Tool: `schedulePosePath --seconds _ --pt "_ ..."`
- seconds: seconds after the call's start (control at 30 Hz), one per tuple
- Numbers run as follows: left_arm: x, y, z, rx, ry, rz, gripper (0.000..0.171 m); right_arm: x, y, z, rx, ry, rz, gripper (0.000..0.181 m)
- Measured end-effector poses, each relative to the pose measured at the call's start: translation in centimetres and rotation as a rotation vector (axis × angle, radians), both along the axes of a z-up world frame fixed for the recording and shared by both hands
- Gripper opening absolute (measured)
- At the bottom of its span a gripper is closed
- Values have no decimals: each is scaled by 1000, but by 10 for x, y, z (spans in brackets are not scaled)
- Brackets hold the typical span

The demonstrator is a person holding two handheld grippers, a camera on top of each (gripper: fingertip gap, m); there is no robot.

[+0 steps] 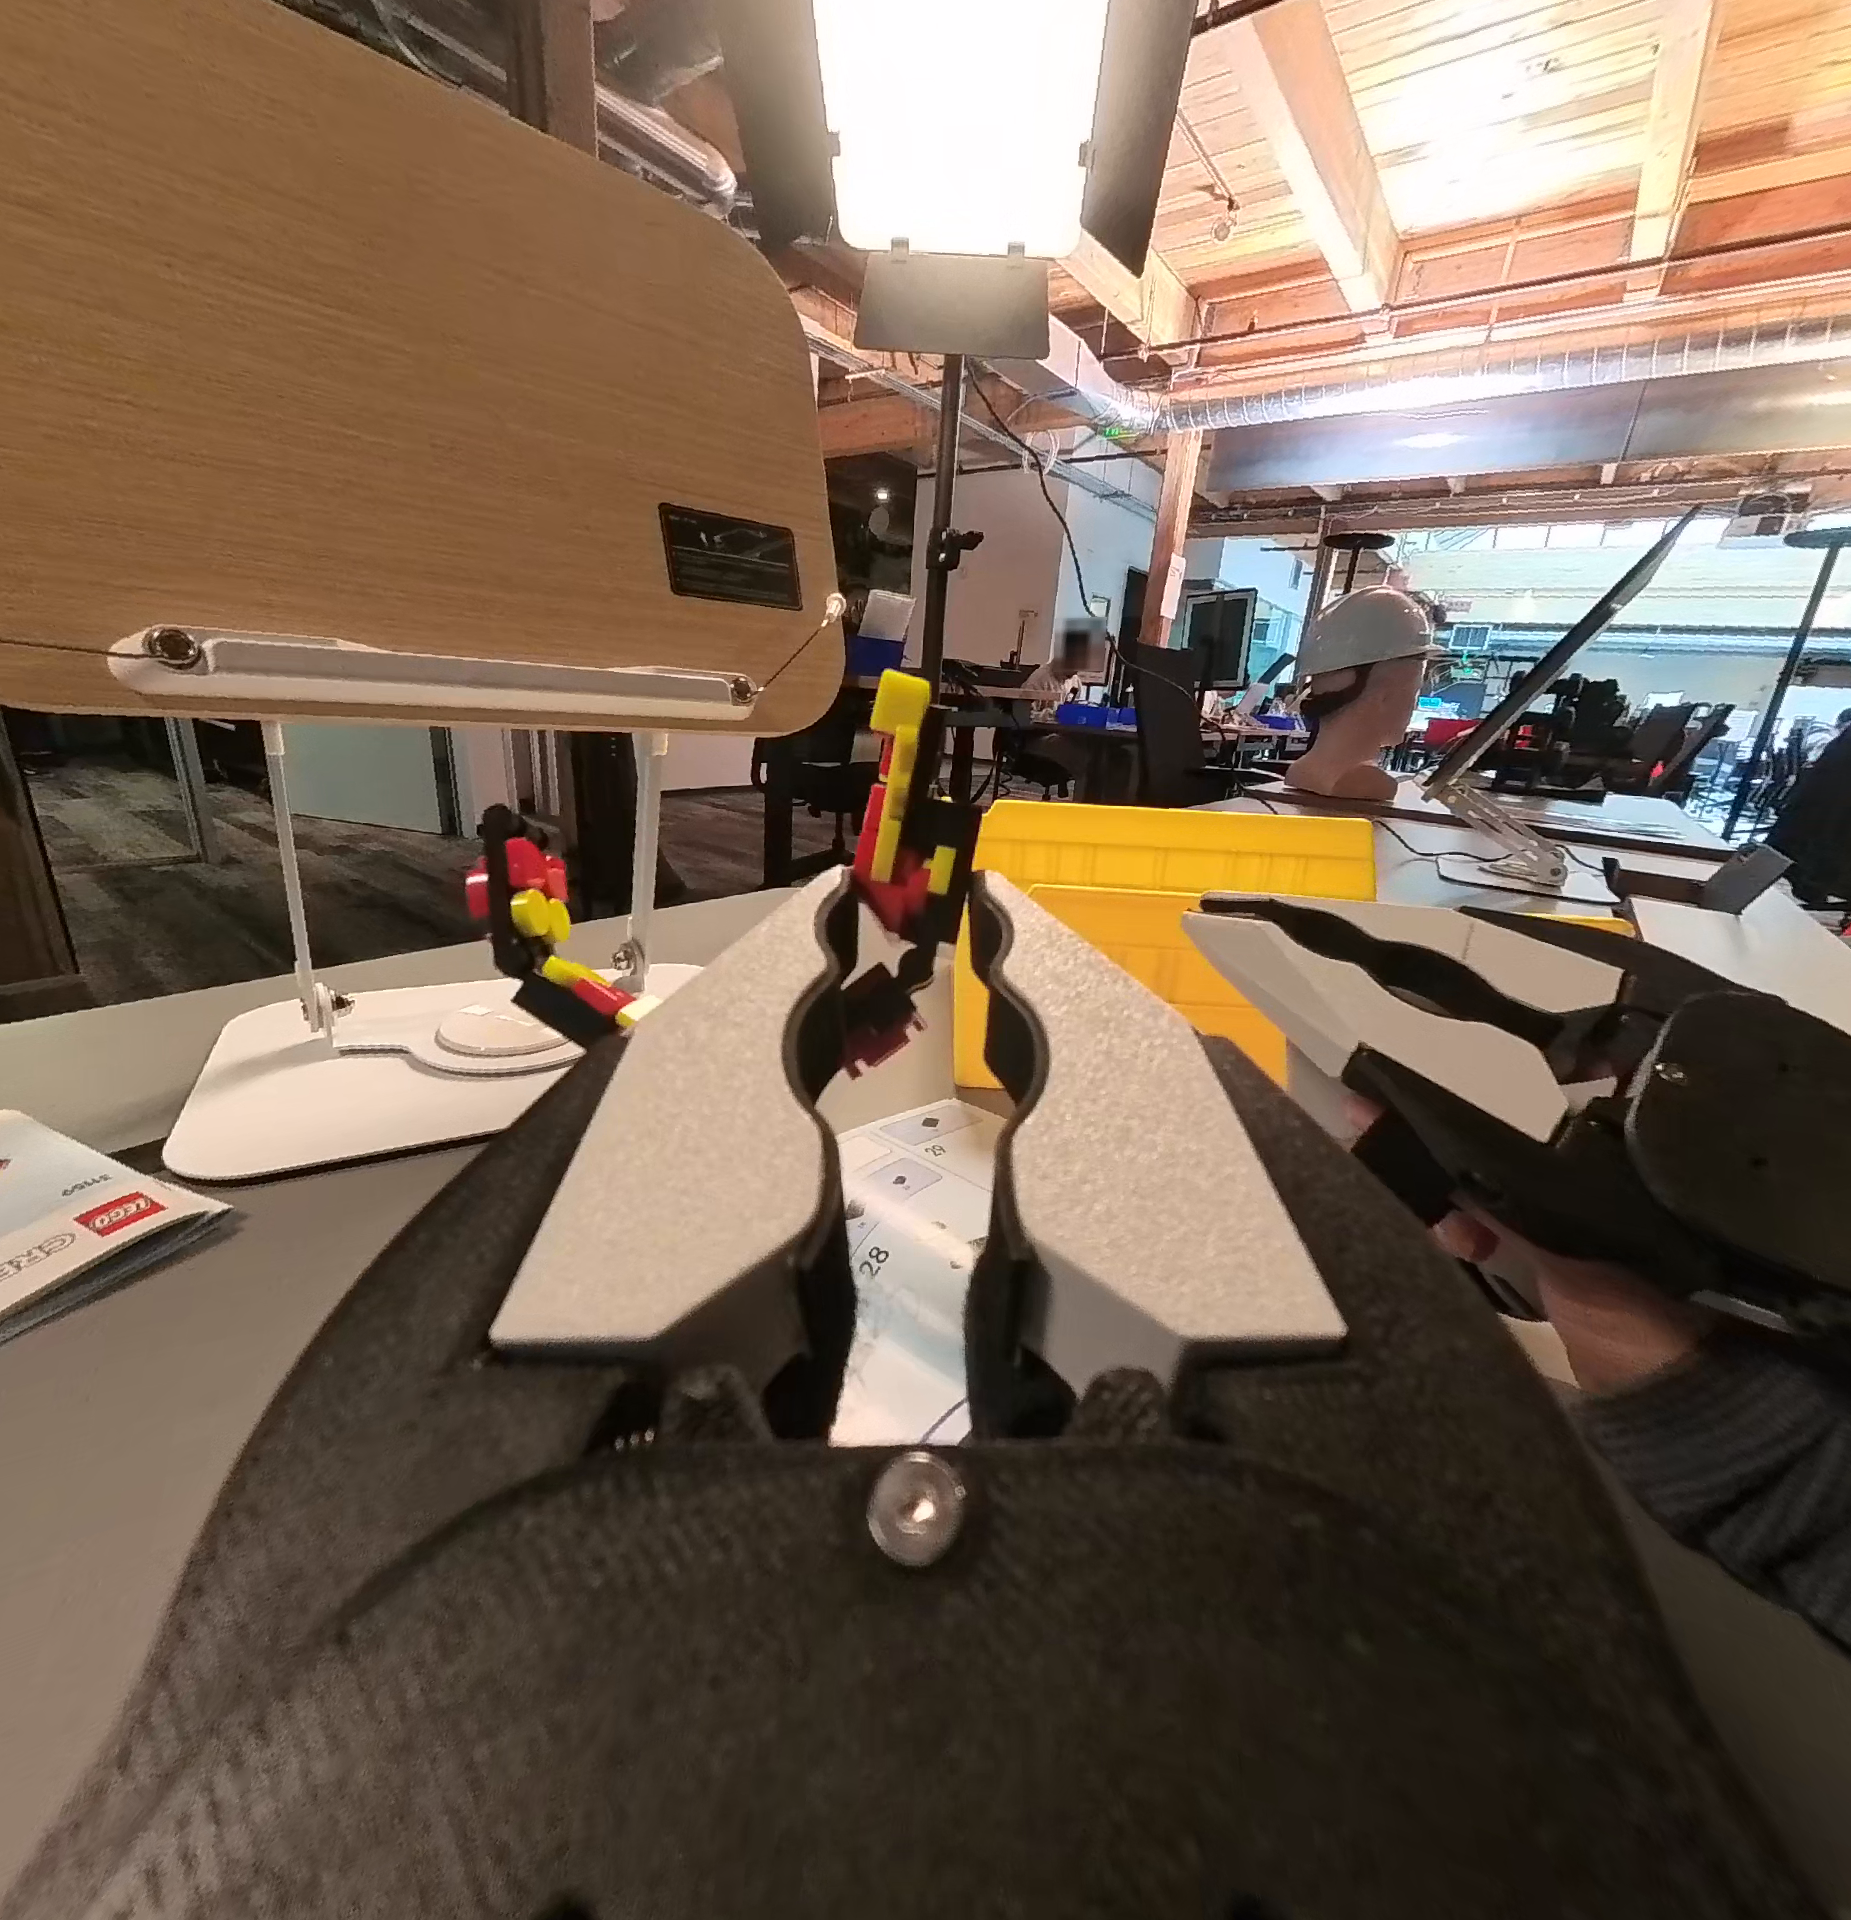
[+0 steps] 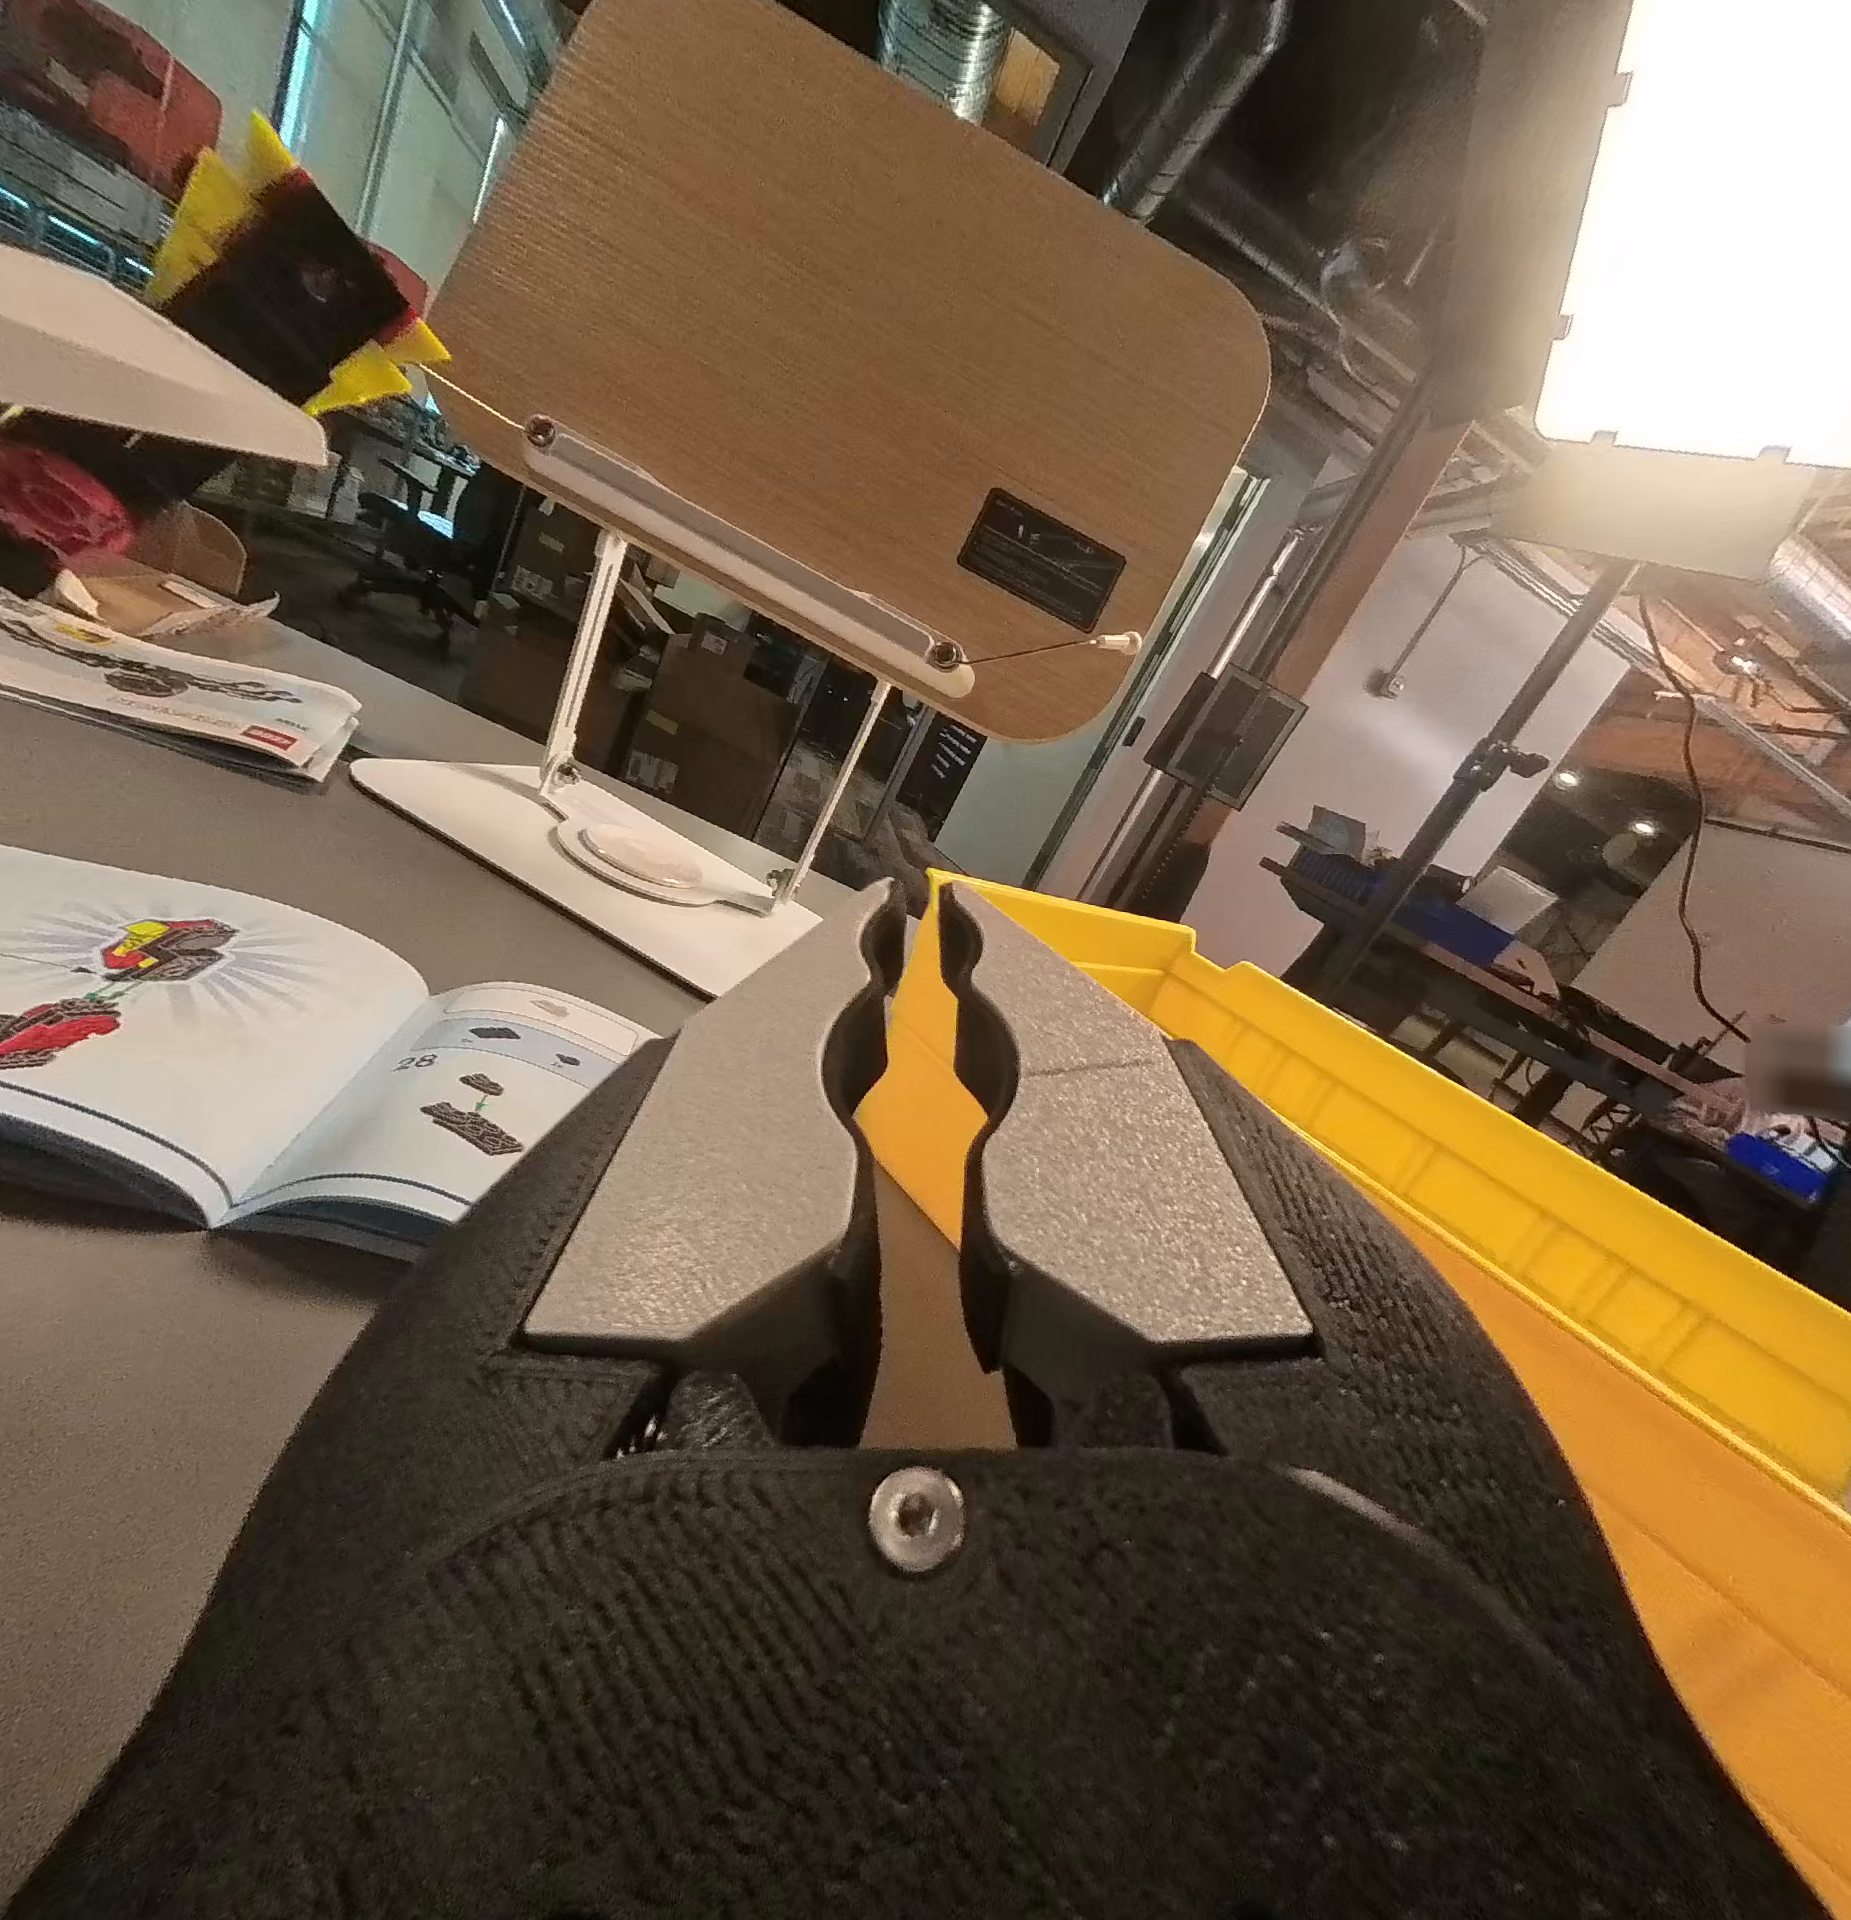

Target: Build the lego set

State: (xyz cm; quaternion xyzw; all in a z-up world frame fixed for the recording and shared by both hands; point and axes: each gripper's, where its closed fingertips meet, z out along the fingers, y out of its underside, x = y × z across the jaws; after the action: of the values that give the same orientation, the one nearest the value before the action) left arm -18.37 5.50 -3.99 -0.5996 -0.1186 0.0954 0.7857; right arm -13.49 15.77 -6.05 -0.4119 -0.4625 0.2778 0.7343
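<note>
My left gripper (image 1: 905, 909) is shut on a red, yellow and black lego assembly (image 1: 897, 790) and holds it upright above the open instruction booklet (image 1: 905, 1195). A second red, yellow and black lego piece (image 1: 531, 925) rests on the white base of the book stand. My right gripper (image 2: 919, 896) is shut with nothing between its fingers, beside the yellow bin (image 2: 1420, 1132). It also shows in the left wrist view (image 1: 1201, 920), held by a hand to the right of the held assembly. The held assembly (image 2: 277, 281) appears blurred at the upper left of the right wrist view.
A wooden book stand (image 1: 381, 395) on a white base (image 1: 308, 1091) stands at the back left. A closed booklet (image 1: 59, 1216) lies at the left. The yellow bin (image 1: 1170, 862) is behind the grippers. A lamp on a pole (image 1: 942, 582) stands behind the table. Left tips to right tips: about 12 centimetres.
</note>
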Motion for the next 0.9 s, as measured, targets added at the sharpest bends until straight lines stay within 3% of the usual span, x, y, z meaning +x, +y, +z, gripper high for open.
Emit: schedulePosePath --seconds 0.4,0.7,0.9 --pt "5 3 -1 -10 15 -11 19 2 34 -1 28 -13 -144 3" --pt "4 3 0 -6 18 -5 19 3 16 3 45 2 -61 5" --pt "-3 -2 5 25 -14 2 19 34 -17 3 21 -12 -19 7"
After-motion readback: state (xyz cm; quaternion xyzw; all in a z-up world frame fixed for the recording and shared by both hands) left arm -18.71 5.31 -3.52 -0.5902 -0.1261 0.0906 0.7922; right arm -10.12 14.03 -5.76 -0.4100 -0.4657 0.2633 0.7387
